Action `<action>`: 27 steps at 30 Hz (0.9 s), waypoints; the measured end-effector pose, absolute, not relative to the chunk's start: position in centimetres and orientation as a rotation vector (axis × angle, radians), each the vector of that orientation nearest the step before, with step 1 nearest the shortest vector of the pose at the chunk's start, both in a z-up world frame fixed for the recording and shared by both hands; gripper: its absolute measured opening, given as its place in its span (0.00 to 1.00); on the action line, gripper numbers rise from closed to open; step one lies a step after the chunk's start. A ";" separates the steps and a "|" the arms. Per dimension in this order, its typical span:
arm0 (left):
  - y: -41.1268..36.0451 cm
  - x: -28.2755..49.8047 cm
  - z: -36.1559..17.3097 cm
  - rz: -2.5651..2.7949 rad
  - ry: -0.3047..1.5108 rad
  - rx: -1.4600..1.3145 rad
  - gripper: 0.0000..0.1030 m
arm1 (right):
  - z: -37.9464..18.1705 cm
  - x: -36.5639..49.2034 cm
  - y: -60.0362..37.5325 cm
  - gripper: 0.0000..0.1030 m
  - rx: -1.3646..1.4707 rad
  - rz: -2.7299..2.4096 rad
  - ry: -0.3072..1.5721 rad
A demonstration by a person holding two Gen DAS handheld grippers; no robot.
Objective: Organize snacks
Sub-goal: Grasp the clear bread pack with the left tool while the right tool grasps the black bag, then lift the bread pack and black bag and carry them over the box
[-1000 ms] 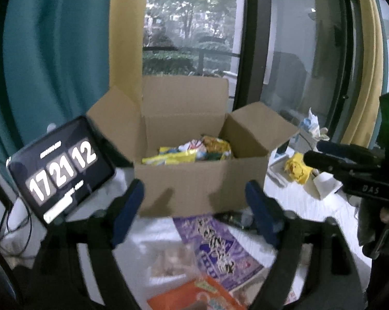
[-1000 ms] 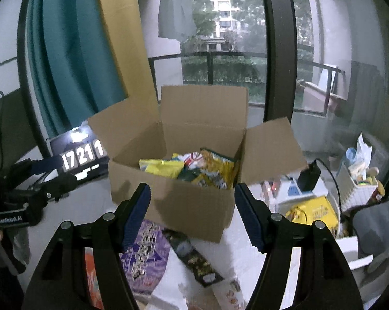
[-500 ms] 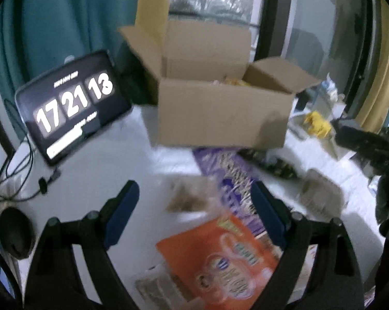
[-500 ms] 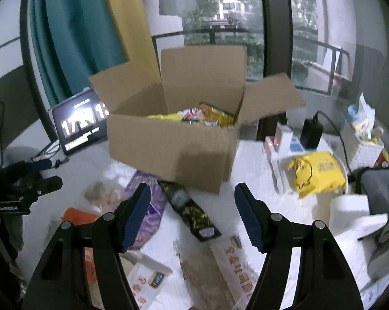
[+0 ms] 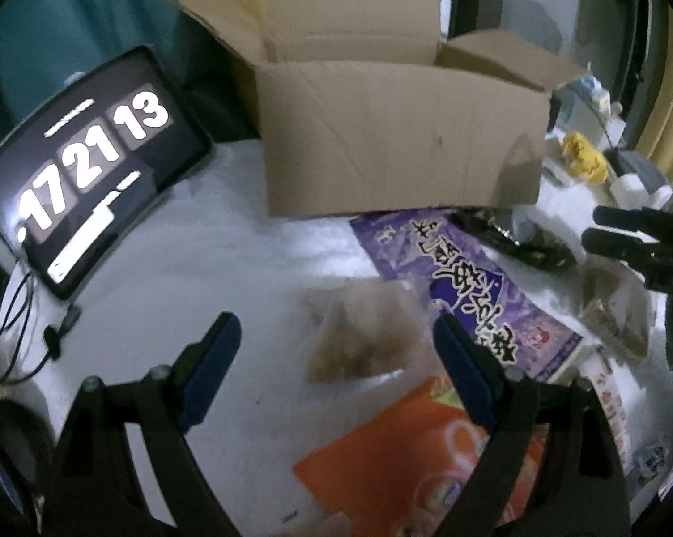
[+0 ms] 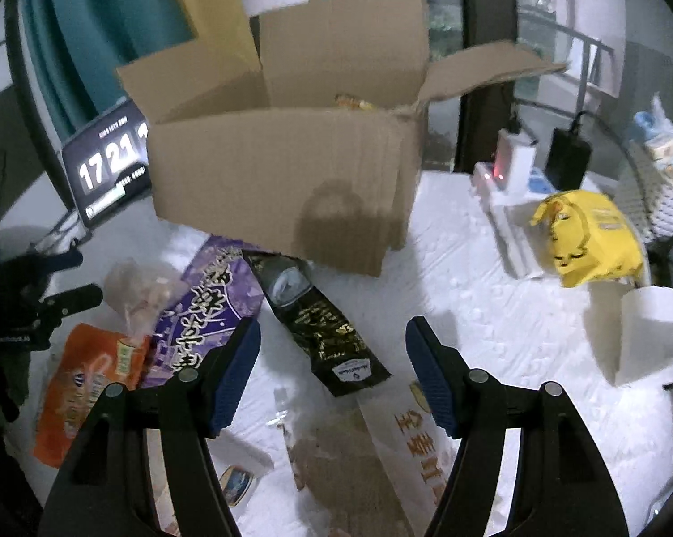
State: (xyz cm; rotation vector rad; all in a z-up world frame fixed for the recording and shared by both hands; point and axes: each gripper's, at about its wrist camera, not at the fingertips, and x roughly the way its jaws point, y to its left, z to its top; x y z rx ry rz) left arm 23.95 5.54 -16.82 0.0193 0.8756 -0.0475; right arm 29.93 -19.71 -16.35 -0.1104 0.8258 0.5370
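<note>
Nearest the right wrist camera, the right gripper (image 6: 332,371) hangs over the white table (image 6: 470,304) with its blue-padded fingers (image 6: 236,371) spread apart and nothing between them. Between them lies the black snack packet (image 6: 318,322), flat on the table, its long axis running from the box's lower edge down toward the camera and slightly right, the white label at the near end. Left of it lie a purple packet (image 6: 206,308), an orange packet (image 6: 90,371) and a clear bag (image 6: 135,291).

The left gripper (image 5: 332,362) is likewise spread wide and empty above the clear bag of brown snacks (image 5: 359,340); the purple packet (image 5: 462,286) slants from the box toward lower right.

Beyond stands the open cardboard box (image 6: 283,179). A second ago both cameras looked down into it at the snacks inside; both have since dropped toward the table, and the clock tablet (image 5: 90,161) reads 17 21 13 instead of 12.

Only the right view shows a sliver of packets over the box rim and the yellow bag (image 6: 587,237) close up.
</note>
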 end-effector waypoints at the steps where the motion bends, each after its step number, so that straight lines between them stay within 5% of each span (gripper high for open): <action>1: 5.3 24.6 -17.2 -0.059 0.893 0.032 0.86 | -16.8 30.4 -19.3 0.69 -0.120 0.546 0.840; 13: 5.2 28.0 -20.3 -0.127 1.010 0.010 0.86 | -20.0 32.4 -16.7 0.69 -0.160 0.608 0.935; 15: 5.1 27.9 -20.2 -0.153 1.004 0.007 0.82 | -20.3 32.4 -16.5 0.51 -0.177 0.607 0.941; 16: 5.0 27.8 -20.2 -0.165 1.000 0.010 0.71 | -20.4 32.4 -16.3 0.43 -0.184 0.608 0.942; 21: 4.5 26.5 -19.7 -0.164 0.969 0.040 0.63 | -20.0 31.1 -15.3 0.33 -0.248 0.655 0.912; 27: 5.4 24.3 -18.1 -0.143 0.911 0.020 0.62 | -17.7 28.8 -14.2 0.31 -0.303 0.674 0.841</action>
